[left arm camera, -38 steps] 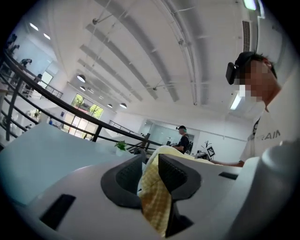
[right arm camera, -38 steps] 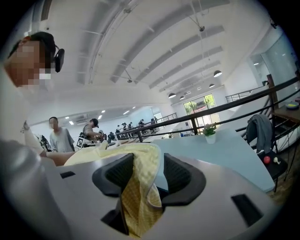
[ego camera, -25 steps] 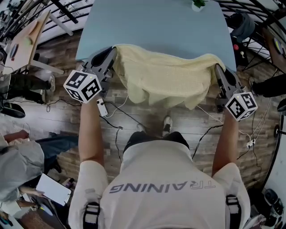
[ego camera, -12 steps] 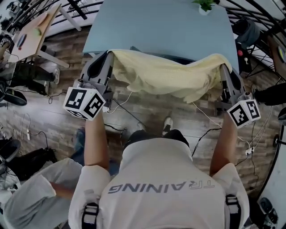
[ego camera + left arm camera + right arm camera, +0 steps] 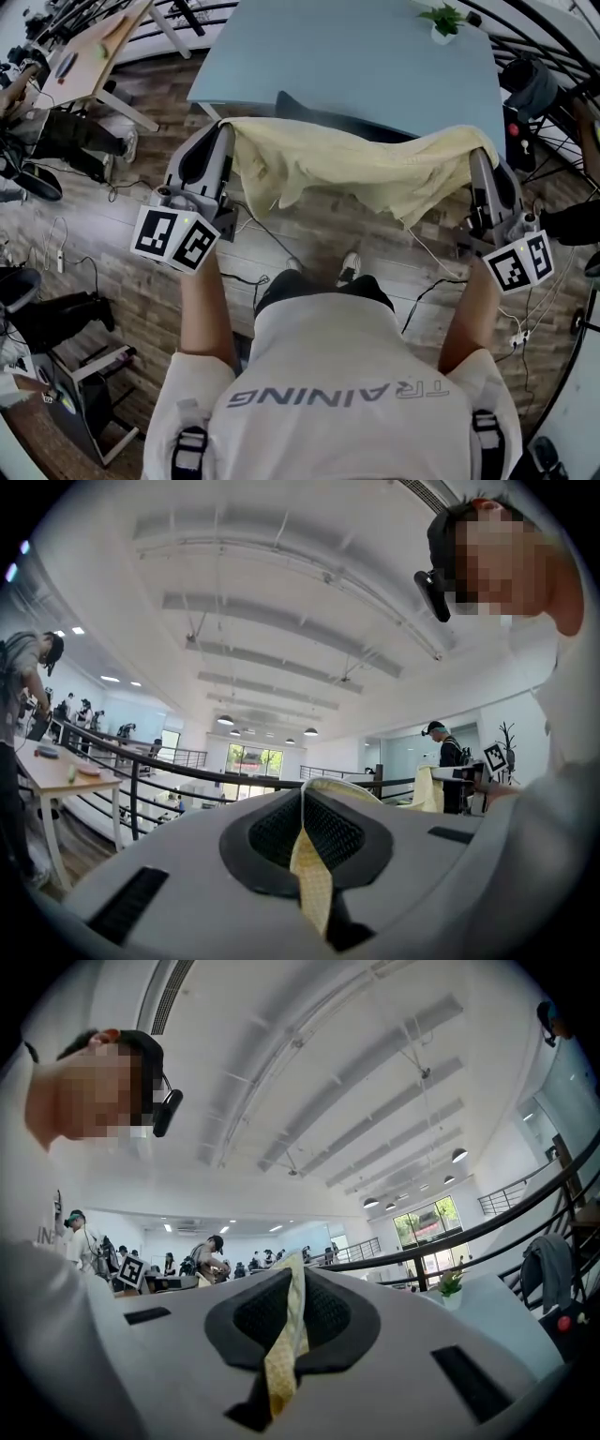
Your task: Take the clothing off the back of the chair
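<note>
The pale yellow clothing [image 5: 356,169] hangs stretched between my two grippers, sagging in the middle above the floor. My left gripper [image 5: 228,133] is shut on its left corner, and my right gripper [image 5: 479,156] is shut on its right corner. In the left gripper view a strip of the yellow fabric [image 5: 309,874] is pinched between the closed jaws of the left gripper [image 5: 305,803]. The right gripper view shows the same, with fabric [image 5: 281,1358] clamped in the right gripper [image 5: 295,1283]. The dark chair back [image 5: 319,111] shows just beyond the cloth's upper edge.
A blue table [image 5: 356,47] stands straight ahead, with a small potted plant [image 5: 448,21] at its far right. A wooden desk [image 5: 84,56] and seated people are at the left. Cables [image 5: 253,234] run over the wooden floor. A bag [image 5: 530,84] sits at the right.
Both grippers have risen with the cloth, which now hangs higher and tauter. The chair's dark back has come into sight behind it. A person at the lower left has left the view.
</note>
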